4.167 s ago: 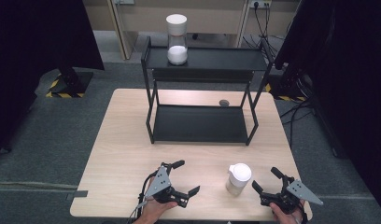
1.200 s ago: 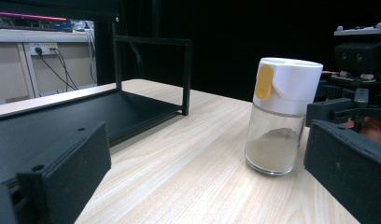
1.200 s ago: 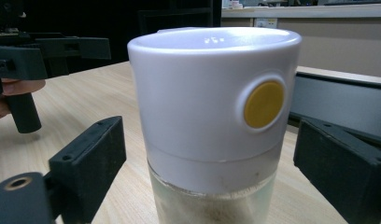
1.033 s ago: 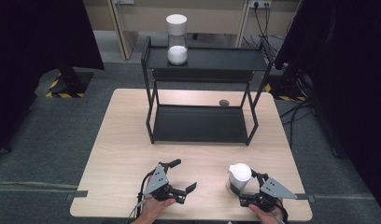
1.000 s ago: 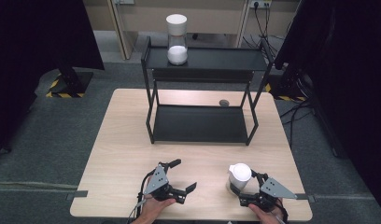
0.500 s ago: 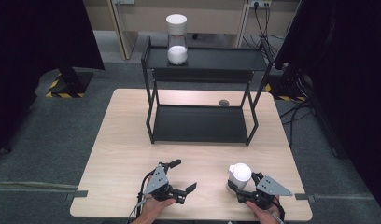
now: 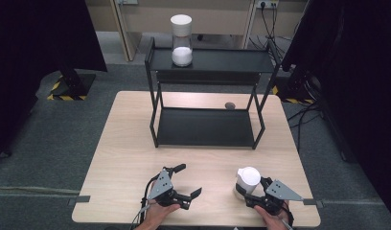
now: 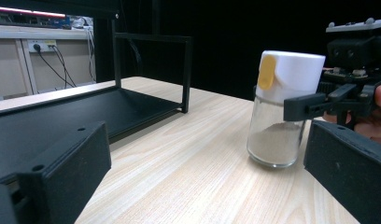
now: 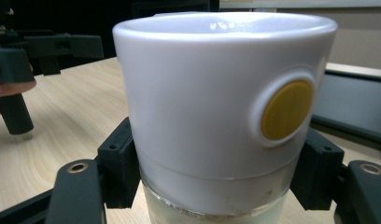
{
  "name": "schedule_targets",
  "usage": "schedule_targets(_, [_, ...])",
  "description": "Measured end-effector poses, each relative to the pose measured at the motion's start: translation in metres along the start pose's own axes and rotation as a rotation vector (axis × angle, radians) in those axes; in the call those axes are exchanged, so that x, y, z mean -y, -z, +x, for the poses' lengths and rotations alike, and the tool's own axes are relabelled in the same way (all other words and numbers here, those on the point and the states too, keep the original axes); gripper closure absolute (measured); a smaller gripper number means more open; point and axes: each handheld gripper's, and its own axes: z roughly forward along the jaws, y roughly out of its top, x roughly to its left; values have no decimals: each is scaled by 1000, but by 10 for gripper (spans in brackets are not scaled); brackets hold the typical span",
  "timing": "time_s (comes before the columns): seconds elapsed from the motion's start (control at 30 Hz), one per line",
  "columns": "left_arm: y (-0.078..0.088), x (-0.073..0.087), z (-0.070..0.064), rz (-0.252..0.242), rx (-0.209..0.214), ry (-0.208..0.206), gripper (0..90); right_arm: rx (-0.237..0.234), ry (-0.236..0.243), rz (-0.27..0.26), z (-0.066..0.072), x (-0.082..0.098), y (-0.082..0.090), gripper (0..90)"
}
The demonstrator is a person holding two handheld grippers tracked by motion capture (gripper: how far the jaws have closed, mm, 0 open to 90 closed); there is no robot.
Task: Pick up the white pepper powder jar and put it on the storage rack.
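At the near right of the tabletop (image 7: 136,158), the right hand-held gripper (image 7: 248,194), jaws just closed, clamps the upright white-capped shaker jar (image 7: 247,181). Left hand-held gripper (image 7: 186,181) rests nearby, jaws apart, empty.

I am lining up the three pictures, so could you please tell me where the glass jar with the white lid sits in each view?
High view: the jar stands at the lower right, near the table's front edge, inside the right tool.
Left gripper view: right of centre, upright on the wood, yellow spot on its lid.
Right gripper view: close up across the centre, gripped below the lid.
Shared landmark: the black shelf rack.
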Motion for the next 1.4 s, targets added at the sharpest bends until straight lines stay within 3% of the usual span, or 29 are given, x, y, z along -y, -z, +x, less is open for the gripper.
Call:
schedule_targets(0.77, [0, 0, 1, 6, -8, -1, 2, -11, 38, -27, 4, -25, 4, 310])
schedule_targets(1.4, [0, 0, 2, 4, -14, 0, 2, -39, 52, -51, 0, -69, -10, 309])
